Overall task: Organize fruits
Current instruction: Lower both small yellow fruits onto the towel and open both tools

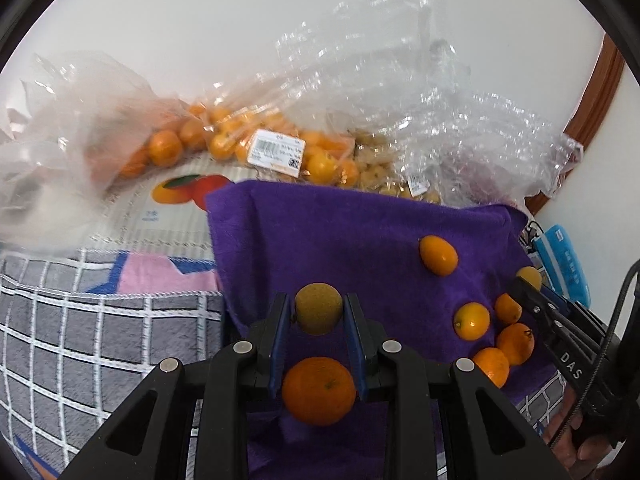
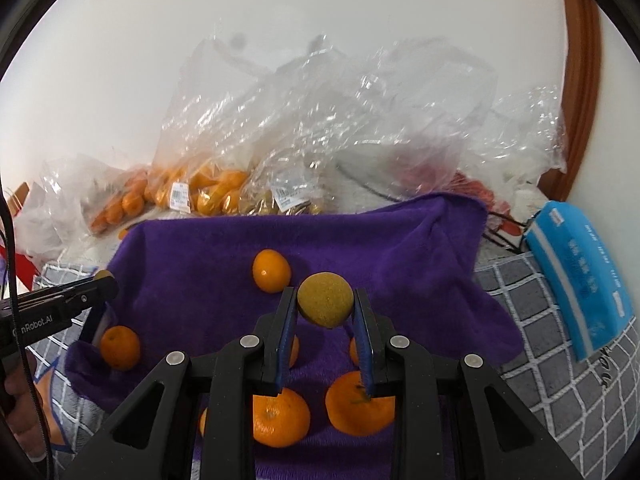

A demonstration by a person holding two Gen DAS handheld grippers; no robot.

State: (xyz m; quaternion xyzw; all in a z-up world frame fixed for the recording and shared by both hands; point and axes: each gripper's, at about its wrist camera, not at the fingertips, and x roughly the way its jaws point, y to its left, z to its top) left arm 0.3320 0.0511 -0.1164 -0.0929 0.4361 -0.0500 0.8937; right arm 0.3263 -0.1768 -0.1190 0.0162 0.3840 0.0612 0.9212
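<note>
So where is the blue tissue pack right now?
In the right wrist view, the blue tissue pack lies at far right on the grey checked blanket, beside the purple cloth.

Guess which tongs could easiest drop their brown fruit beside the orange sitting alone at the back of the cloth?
Probably the right tongs: their brown fruit hangs just beside that orange. The left tongs sit farther off.

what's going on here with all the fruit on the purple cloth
A person is sorting fruit with two handheld grippers. The left gripper and the right gripper are each shut on a brownish-yellow round fruit, held above the purple cloth. Several oranges lie loose on the cloth. Bagged fruit sits behind.
</note>
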